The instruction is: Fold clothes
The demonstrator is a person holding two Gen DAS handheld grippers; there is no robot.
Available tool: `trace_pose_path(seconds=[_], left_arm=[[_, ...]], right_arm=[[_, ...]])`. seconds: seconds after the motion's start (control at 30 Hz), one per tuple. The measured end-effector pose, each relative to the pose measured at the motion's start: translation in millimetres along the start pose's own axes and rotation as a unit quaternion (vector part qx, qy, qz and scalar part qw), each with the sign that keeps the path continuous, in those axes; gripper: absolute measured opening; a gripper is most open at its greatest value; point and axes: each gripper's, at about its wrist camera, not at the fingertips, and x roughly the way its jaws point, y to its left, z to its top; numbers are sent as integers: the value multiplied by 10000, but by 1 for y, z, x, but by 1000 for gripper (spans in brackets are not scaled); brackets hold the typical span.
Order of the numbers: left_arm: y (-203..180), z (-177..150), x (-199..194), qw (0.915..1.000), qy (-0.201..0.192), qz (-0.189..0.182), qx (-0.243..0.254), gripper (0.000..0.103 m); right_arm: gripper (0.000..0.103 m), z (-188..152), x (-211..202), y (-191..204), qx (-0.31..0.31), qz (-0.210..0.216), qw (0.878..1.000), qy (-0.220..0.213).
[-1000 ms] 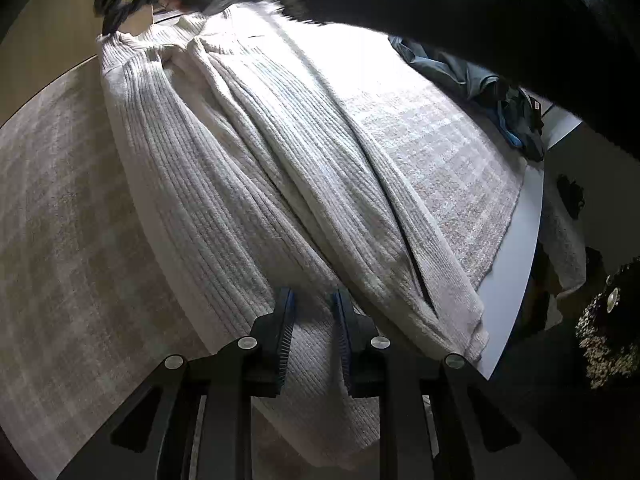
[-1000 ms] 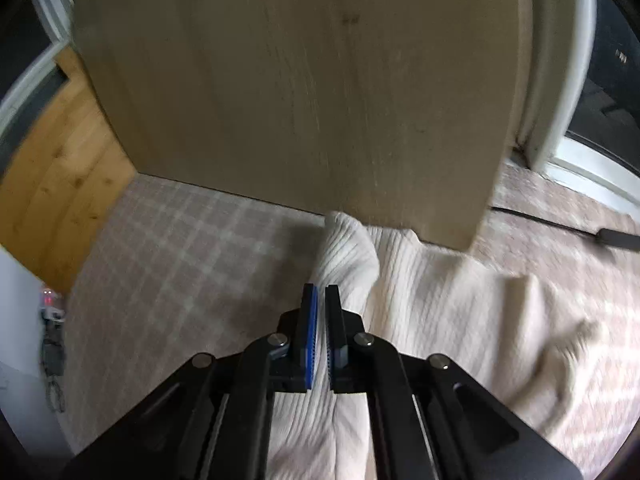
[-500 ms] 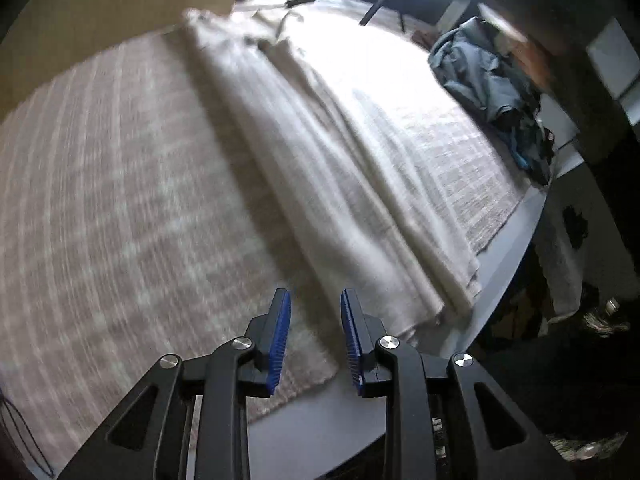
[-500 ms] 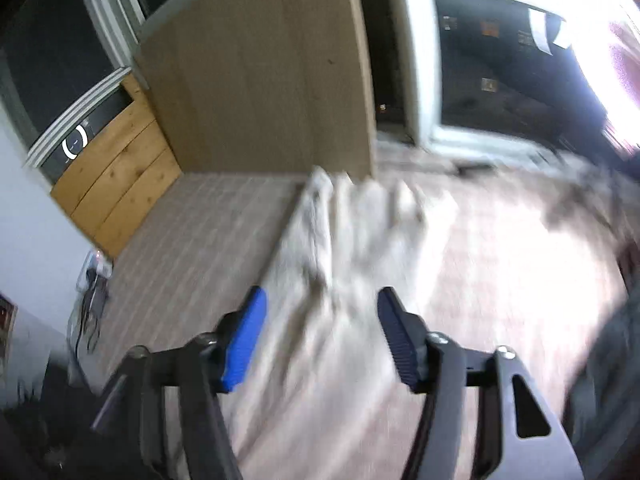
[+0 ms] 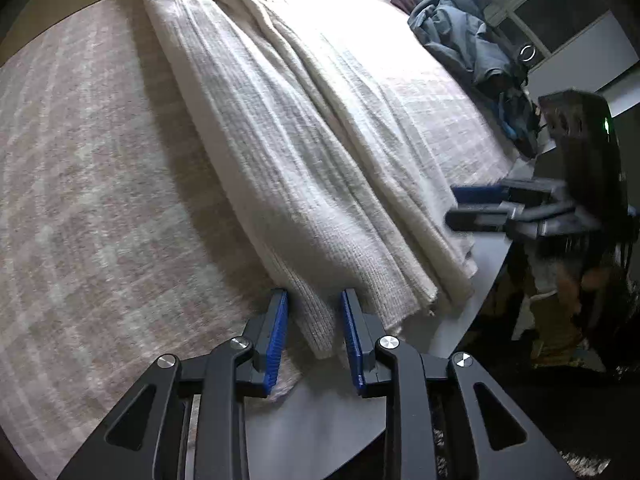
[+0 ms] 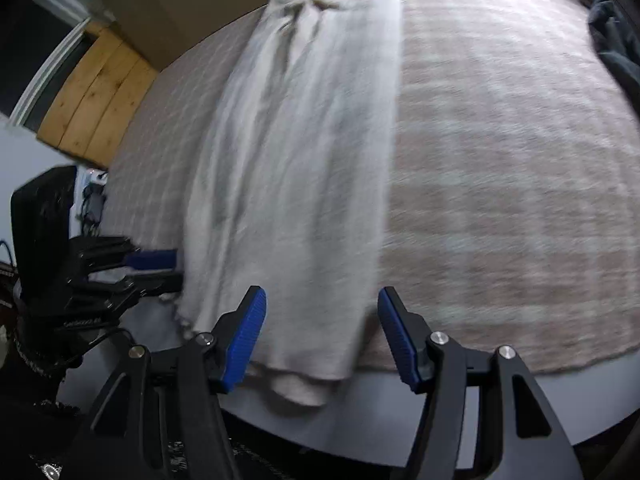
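Observation:
A cream ribbed knit sweater (image 5: 304,152) lies folded lengthwise as a long strip on a plaid cloth (image 5: 92,184). Its hem reaches the near table edge. My left gripper (image 5: 313,300) is open, its blue pads on either side of the hem's left corner. In the right wrist view the sweater (image 6: 296,168) is blurred, and my right gripper (image 6: 322,296) stands wide open over the hem's right part. Each gripper shows in the other's view: the right gripper (image 5: 454,205) beside the hem's right edge, the left gripper (image 6: 177,268) at its left edge.
A heap of blue-grey clothes (image 5: 460,36) lies at the far right of the cloth. The grey table edge (image 5: 320,420) runs just under both grippers. A pale wooden panel (image 6: 180,4) and wood planks (image 6: 96,96) stand beyond the far end.
My right gripper, shut on the sweater's far end a second ago, has opened and drawn back to the hem. My left gripper has also pulled back to the near corner.

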Motion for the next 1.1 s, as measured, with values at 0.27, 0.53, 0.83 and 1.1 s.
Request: trace_pose_path(seconds=[0.27,0.53,0.83,1.1], left_arm=[[-13,3,-12,9996,-179,106,191,6],[6,-3,-8,9992,-80,115,-383,40],[-7,6,6,9995,86,-244,-156,14],[-6,27,-24,9970,-137,-749,-152,6]], right_arm=[[15,7,-1,17,-243,-105,9996,121],[40,9,3,0,359,34,9993,139],[43,15,31,7,258,527,9980,241],[15,35,38,17,597,1375,9882,301]])
